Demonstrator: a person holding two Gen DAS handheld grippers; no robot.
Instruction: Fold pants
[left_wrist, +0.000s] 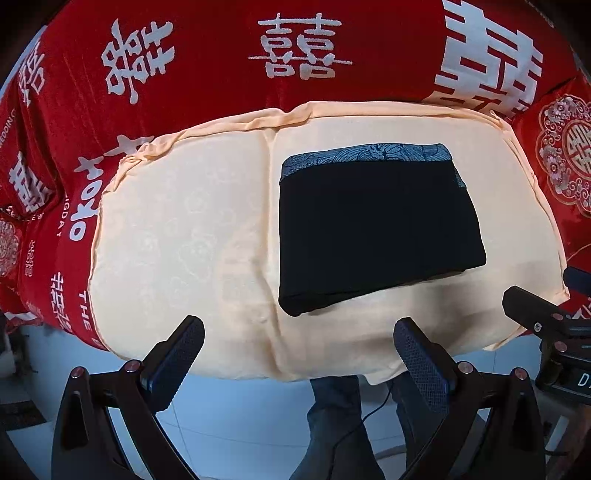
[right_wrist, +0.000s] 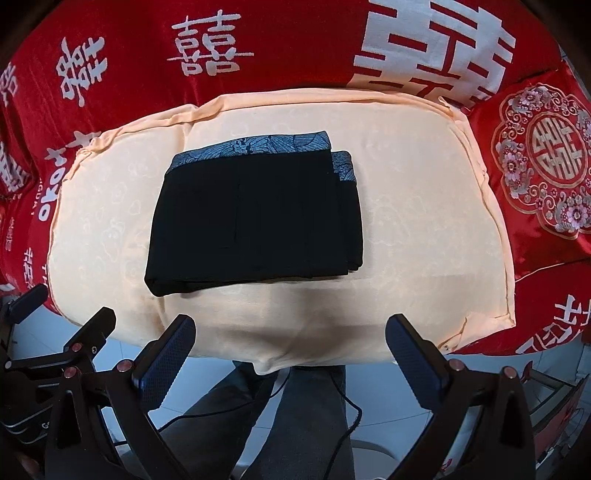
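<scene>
Lying folded ahead of both wide, empty grippers, left (left_wrist: 299, 343) and right (right_wrist: 291, 339): pants (right_wrist: 255, 221), long axis crosswise, nearer right.

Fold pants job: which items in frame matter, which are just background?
Job:
- folded black pants with blue patterned waistband
- cream padded cushion they lie on
- left gripper, open
- right gripper, open

Background:
- red bedspread with white characters
- red embroidered pillow
- black cable on floor
</scene>
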